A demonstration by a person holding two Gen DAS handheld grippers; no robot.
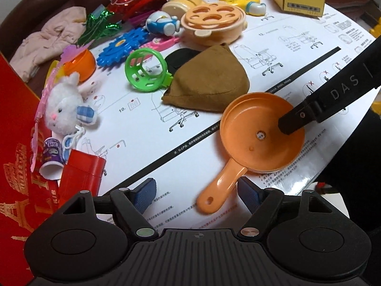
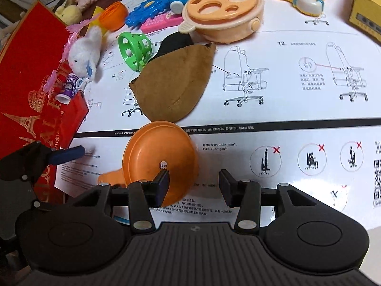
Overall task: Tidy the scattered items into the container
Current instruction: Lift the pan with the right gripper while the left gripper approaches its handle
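Left gripper (image 1: 196,191) wide open, blue pads either side of the orange toy pan's (image 1: 257,133) handle, not pressing it. Right gripper (image 2: 194,186) released too, one finger dipped inside the pan's bowl, the other clear outside the rim. Just beyond the pan, brown pouch (image 2: 173,83); off to the left, red box (image 1: 16,166).

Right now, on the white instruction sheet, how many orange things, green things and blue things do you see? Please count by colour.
Orange: 2, the toy pan and the half ball.
Green: 2, the ring basket and the foil wrapper.
Blue: 2, the gear and the robot cat.
Total: 6
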